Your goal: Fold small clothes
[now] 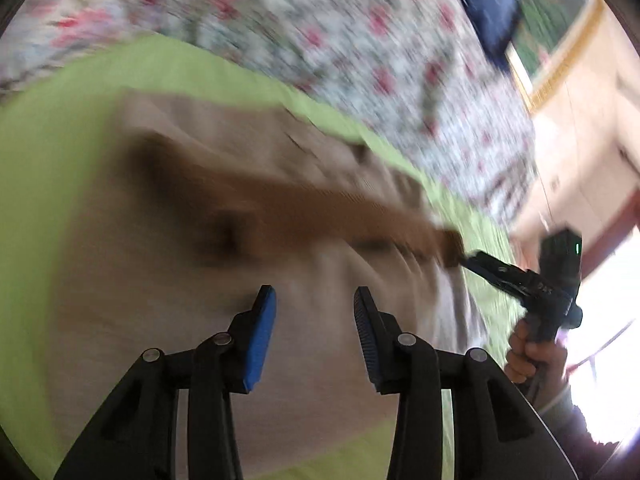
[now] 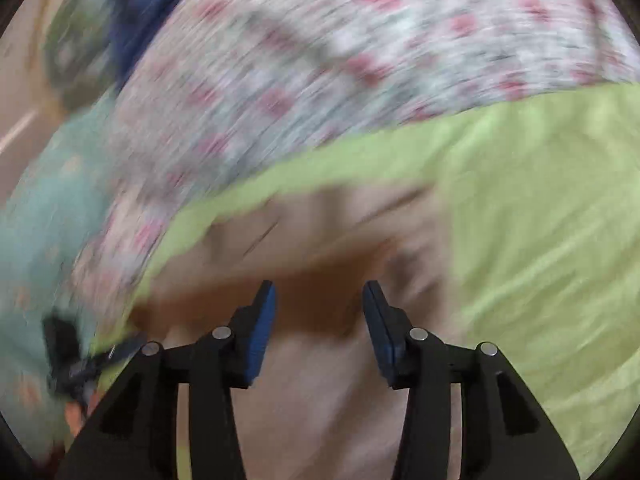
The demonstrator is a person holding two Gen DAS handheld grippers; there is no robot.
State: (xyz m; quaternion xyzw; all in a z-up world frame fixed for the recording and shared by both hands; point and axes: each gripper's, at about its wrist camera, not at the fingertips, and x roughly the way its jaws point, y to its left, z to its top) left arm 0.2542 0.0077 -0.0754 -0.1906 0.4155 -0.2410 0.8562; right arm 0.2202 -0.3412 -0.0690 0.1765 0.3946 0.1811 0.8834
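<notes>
Item: beige garment with brown band [image 1: 248, 200], small, lying spread on the lime-green sheet [image 1: 36, 184], which covers part of the floral bedspread [image 1: 320, 32]. Views heavily motion-blurred; garment type cannot be told.

Left hand-held gripper [image 1: 315, 300]: jaws well apart, nothing between them, above the garment's middle, short of the brown band.

Right hand-held gripper [image 2: 319, 294]: jaws well apart and empty in its own view, over the brown band. In the left view its tip sits at the band's end, contact unclear.

Step, as judged: positioning to take hold for a fold. Next move calls for both grippers to settle on an edge and close.

Also present: blue pillow [image 1: 484, 0], beyond the garment.
</notes>
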